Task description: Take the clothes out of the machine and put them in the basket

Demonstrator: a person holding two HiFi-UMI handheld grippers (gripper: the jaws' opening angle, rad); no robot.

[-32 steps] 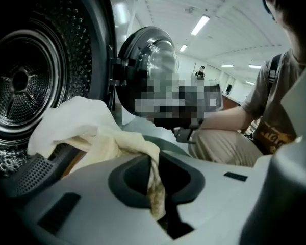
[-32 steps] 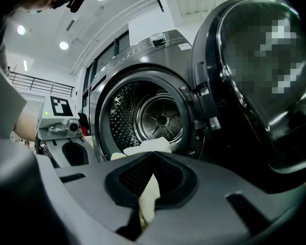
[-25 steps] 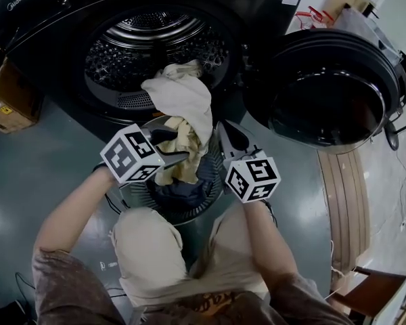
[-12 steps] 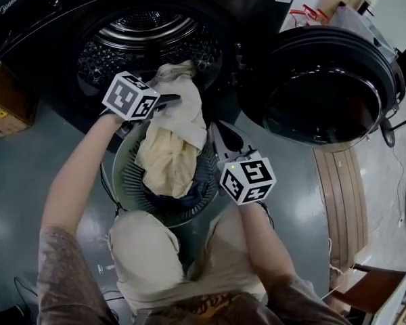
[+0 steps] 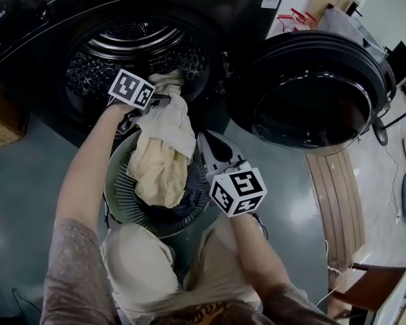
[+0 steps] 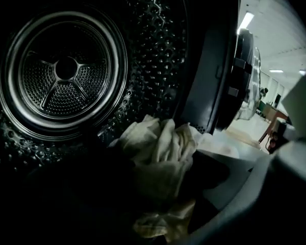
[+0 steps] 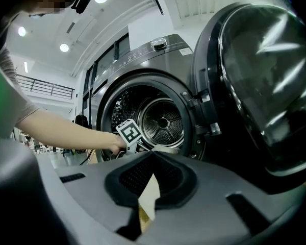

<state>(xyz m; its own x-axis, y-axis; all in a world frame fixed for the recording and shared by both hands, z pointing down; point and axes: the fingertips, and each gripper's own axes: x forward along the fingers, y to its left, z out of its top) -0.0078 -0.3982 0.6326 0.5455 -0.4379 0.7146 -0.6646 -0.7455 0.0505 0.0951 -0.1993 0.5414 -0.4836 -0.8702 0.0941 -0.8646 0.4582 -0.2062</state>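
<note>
Head view: crumpled cream cloth draped over round, ribbed basket.

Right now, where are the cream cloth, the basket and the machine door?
cream cloth (image 5: 162, 151): head view, on its middle fold.
basket (image 5: 120, 188): head view, on its ribbed left wall.
machine door (image 5: 311, 107): head view, on its dark glass centre.
</note>
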